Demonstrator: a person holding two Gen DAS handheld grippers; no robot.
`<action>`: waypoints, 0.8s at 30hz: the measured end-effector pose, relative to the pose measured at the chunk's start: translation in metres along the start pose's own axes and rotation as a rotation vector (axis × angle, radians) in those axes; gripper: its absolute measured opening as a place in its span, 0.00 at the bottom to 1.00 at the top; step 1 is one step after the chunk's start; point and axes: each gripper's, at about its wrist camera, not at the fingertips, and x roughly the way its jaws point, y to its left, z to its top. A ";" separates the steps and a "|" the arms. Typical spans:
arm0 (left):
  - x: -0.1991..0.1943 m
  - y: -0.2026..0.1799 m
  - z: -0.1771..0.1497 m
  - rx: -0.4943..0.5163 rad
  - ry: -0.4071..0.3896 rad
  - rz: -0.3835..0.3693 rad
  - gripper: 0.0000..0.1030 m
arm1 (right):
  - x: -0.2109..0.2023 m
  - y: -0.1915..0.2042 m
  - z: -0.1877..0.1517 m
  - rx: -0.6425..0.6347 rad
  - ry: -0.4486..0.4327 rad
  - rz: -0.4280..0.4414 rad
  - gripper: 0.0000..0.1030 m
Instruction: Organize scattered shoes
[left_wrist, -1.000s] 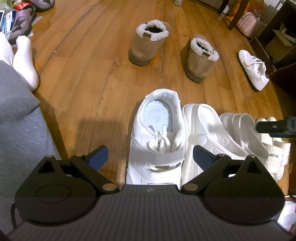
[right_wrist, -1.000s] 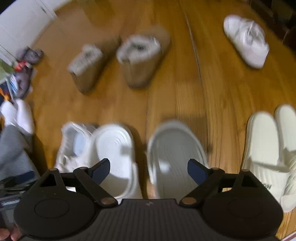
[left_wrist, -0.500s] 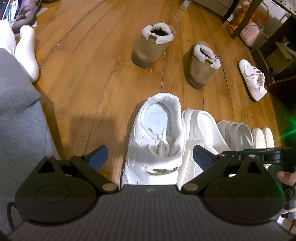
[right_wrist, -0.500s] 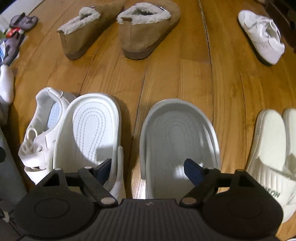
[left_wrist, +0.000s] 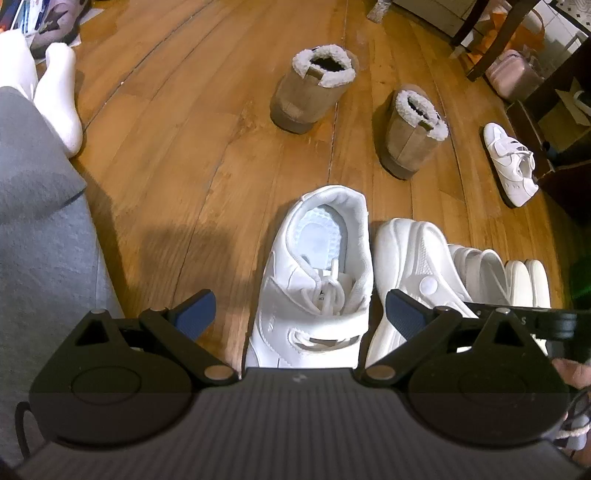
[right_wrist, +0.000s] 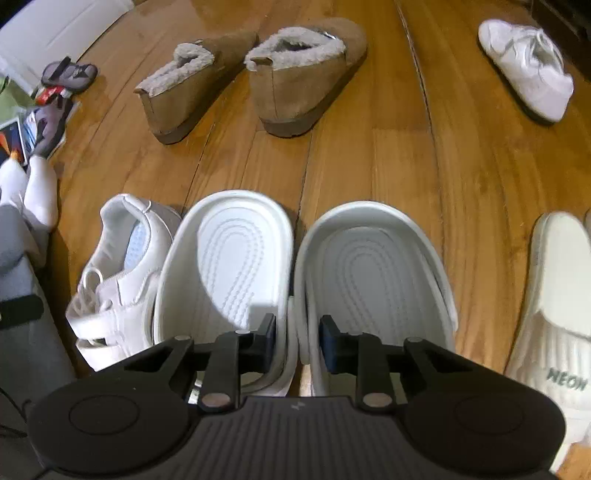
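Note:
My left gripper (left_wrist: 299, 312) is open and empty above a white sneaker (left_wrist: 317, 273) on the wood floor. Beside it lies a white clog (left_wrist: 413, 258). In the right wrist view my right gripper (right_wrist: 297, 341) is shut on the touching inner walls of two white clogs (right_wrist: 240, 258) (right_wrist: 373, 266), which lie side by side. The white sneaker (right_wrist: 118, 266) lies left of them. Two tan fleece-lined boots (right_wrist: 192, 85) (right_wrist: 306, 74) stand farther off. A second white sneaker (right_wrist: 528, 70) lies apart at the far right.
White slides (right_wrist: 557, 295) marked NEON lie right of the clogs. The person's grey leg and white socks (left_wrist: 59, 96) are at the left. Small grey shoes and papers (right_wrist: 55, 96) lie far left. Dark furniture and a pink case (left_wrist: 509, 74) stand at the far right.
My right gripper has closed from wide open onto the inner walls of the two clogs, which now sit pressed together. My left gripper stays open over the sneaker.

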 end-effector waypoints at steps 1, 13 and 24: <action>0.000 0.000 0.000 0.000 0.000 0.000 0.97 | -0.002 -0.001 0.000 -0.005 0.003 0.004 0.24; 0.001 0.002 0.000 -0.006 0.002 -0.005 0.97 | -0.021 -0.034 0.011 0.051 -0.060 -0.126 0.22; 0.003 -0.001 -0.001 -0.003 0.017 -0.006 0.97 | -0.065 -0.041 0.020 -0.001 -0.206 -0.211 0.14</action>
